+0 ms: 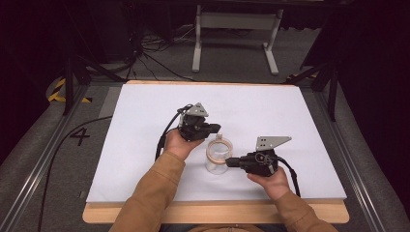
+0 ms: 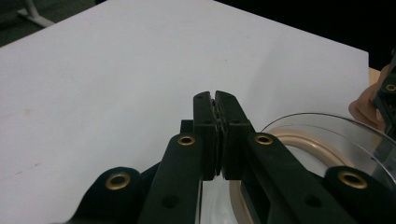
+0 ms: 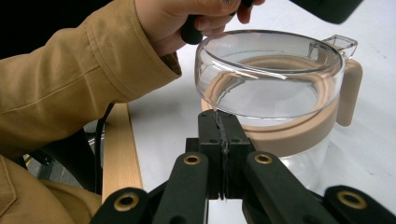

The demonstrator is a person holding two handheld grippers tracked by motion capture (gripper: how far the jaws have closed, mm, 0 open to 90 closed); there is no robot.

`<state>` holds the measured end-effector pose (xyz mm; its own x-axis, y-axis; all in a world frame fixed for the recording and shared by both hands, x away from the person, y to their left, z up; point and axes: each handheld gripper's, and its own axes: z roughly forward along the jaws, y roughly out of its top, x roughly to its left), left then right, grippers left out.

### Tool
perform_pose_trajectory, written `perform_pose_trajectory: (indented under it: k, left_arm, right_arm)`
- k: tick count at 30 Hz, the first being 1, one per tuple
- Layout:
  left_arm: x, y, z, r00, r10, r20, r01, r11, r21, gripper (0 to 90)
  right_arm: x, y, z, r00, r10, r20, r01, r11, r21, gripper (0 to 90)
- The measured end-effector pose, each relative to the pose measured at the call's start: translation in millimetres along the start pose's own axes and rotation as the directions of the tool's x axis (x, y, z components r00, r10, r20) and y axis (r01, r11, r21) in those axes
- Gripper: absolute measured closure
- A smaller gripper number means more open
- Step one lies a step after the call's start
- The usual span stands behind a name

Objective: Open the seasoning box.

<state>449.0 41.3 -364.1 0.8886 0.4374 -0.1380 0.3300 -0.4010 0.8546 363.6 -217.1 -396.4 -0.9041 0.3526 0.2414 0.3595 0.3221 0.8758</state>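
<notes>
Clear glass jug [image 1: 218,155] with a beige band around its body and a beige handle [image 3: 349,91], standing upright on the white table [image 1: 145,145] near its front middle, between the person's two hands. A clear lid or upper rim sits on top, with a beige ring visible beneath it in the left gripper view. Left tongs [image 1: 215,128]: held in the left hand [image 1: 178,144] just behind and to the left of the jug, jaws pressed together with nothing between them, tips above the jug's rim. Right tongs [image 1: 231,162]: held in the right hand [image 1: 271,182] just to the right of the jug, jaws clenched, tips at the edge of the clear rim; whether a thin edge of it is pinched between them cannot be told. Tan sleeves [image 1: 150,193] on both forearms. Wooden table edge [image 1: 217,212] runs along the front under the white surface. Black cables trail from both grippers.
</notes>
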Motion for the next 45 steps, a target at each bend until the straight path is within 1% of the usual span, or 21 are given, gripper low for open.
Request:
perform_pose_trajectory:
  k: [2, 3, 6, 7, 10, 11, 13, 15, 18, 23, 28, 30, 31, 32, 34, 36, 39, 40, 42, 43, 45]
  left_arm:
    - [1.1, 0.3, -2.9, 1.0000, 0.000, -0.006, 0.000, 1.0000, -0.004, 87.7]
    - [1.6, -0.4, -4.8, 0.9999, -0.012, -0.010, 0.012, 0.9998, -0.014, 87.7]
    - [3.5, -2.8, -11.8, 0.9996, -0.018, -0.021, 0.018, 0.9998, -0.008, 87.7]
    - [3.7, -3.9, -14.0, 0.9994, -0.019, -0.029, 0.019, 0.9997, -0.016, 87.7]
    - [4.8, -7.7, -23.8, 0.9985, -0.033, -0.044, 0.033, 0.9994, -0.009, 87.6]
    - [4.6, -9.6, -26.3, 0.9976, -0.049, -0.049, 0.049, 0.9987, -0.014, 87.3]
    - [6.1, -13.0, -33.0, 0.9965, -0.054, -0.064, 0.053, 0.9986, -0.005, 87.2]
    - [7.7, -18.1, -40.5, 0.9944, -0.075, -0.074, 0.074, 0.9972, -0.012, 87.2]
    - [8.7, -22.7, -47.4, 0.9925, -0.084, -0.089, 0.083, 0.9964, -0.014, 87.3]
    - [10.6, -34.8, -66.1, 0.9854, -0.117, -0.123, 0.116, 0.9931, -0.022, 87.2]
    - [13.1, -43.8, -78.4, 0.9789, -0.137, -0.151, 0.136, 0.9905, -0.022, 87.0]
    - [12.8, -48.0, -82.3, 0.9744, -0.159, -0.159, 0.156, 0.9873, -0.029, 87.0]
    - [13.4, -49.3, -84.8, 0.9739, -0.153, -0.167, 0.151, 0.9882, -0.025, 87.0]
    - [12.7, -50.9, -86.4, 0.9715, -0.168, -0.167, 0.165, 0.9858, -0.028, 87.0]
    - [13.0, -53.4, -89.6, 0.9703, -0.163, -0.179, 0.161, 0.9867, -0.027, 87.0]
    - [12.5, -56.8, -93.2, 0.9672, -0.179, -0.180, 0.178, 0.9838, -0.025, 86.9]
    - [13.8, -61.2, -99.3, 0.9641, -0.178, -0.197, 0.177, 0.9839, -0.027, 86.7]
    - [13.6, -62.7, -100.9, 0.9609, -0.196, -0.195, 0.193, 0.9806, -0.033, 86.4]
    - [14.6, -65.2, -104.1, 0.9576, -0.206, -0.201, 0.202, 0.9786, -0.037, 86.4]
    - [14.6, -65.2, -104.1, 0.9576, -0.206, -0.201, 0.202, 0.9786, -0.037, 86.4]
    - [15.7, -67.7, -107.0, 0.9544, -0.213, -0.209, 0.210, 0.9770, -0.035, 86.4]
  right_arm:
    - [0.3, 0.3, -0.2, 1.0000, -0.004, 0.002, 0.004, 1.000, 0.000, 89.4]
    - [0.9, 0.8, -0.5, 0.9999, -0.011, 0.007, 0.011, 1.000, 0.001, 89.4]
    - [1.3, 3.8, -1.5, 0.9992, -0.034, 0.019, 0.034, 0.999, -0.002, 89.4]
    - [1.5, 5.8, -1.8, 0.9985, -0.048, 0.025, 0.048, 0.999, -0.005, 89.4]
    - [1.4, 10.1, -1.2, 0.9976, -0.066, 0.021, 0.066, 0.998, -0.008, 89.4]
    - [1.1, 11.9, -0.7, 0.9963, -0.082, 0.025, 0.083, 0.997, -0.002, 89.4]
    - [0.2, 14.8, -0.1, 0.9948, -0.099, 0.026, 0.099, 0.995, 0.000, 89.5]
    - [-1.8, 18.2, 0.6, 0.9942, -0.105, 0.023, 0.106, 0.994, -0.007, 89.5]
    - [-3.9, 23.3, 1.3, 0.9929, -0.117, 0.020, 0.118, 0.993, -0.013, 89.5]
    - [-8.9, 33.9, 0.2, 0.9894, -0.143, 0.025, 0.144, 0.989, -0.030, 89.5]
    - [-16.1, 42.4, -2.2, 0.9869, -0.156, 0.040, 0.158, 0.986, -0.045, 89.5]
    - [-19.9, 44.6, -2.3, 0.9862, -0.159, 0.046, 0.161, 0.985, -0.054, 89.5]
    - [-21.6, 45.5, -1.9, 0.9867, -0.156, 0.046, 0.158, 0.986, -0.052, 89.5]
    - [-23.5, 46.3, -1.1, 0.9863, -0.158, 0.047, 0.160, 0.986, -0.051, 89.5]
    - [-26.3, 47.8, -0.3, 0.9863, -0.157, 0.050, 0.160, 0.986, -0.053, 89.5]
    - [-29.0, 49.6, 0.3, 0.9861, -0.157, 0.054, 0.160, 0.986, -0.053, 89.5]
    - [-33.2, 51.9, 1.1, 0.9867, -0.152, 0.059, 0.155, 0.986, -0.059, 89.5]
    - [-35.5, 52.5, 1.2, 0.9862, -0.152, 0.065, 0.156, 0.986, -0.062, 89.5]
    - [-40.2, 52.2, 2.5, 0.9886, -0.137, 0.062, 0.141, 0.988, -0.067, 89.5]
    - [-40.2, 52.2, 2.5, 0.9886, -0.137, 0.062, 0.141, 0.988, -0.067, 89.5]
    - [-44.8, 51.7, 4.4, 0.9890, -0.128, 0.075, 0.132, 0.989, -0.059, 89.5]
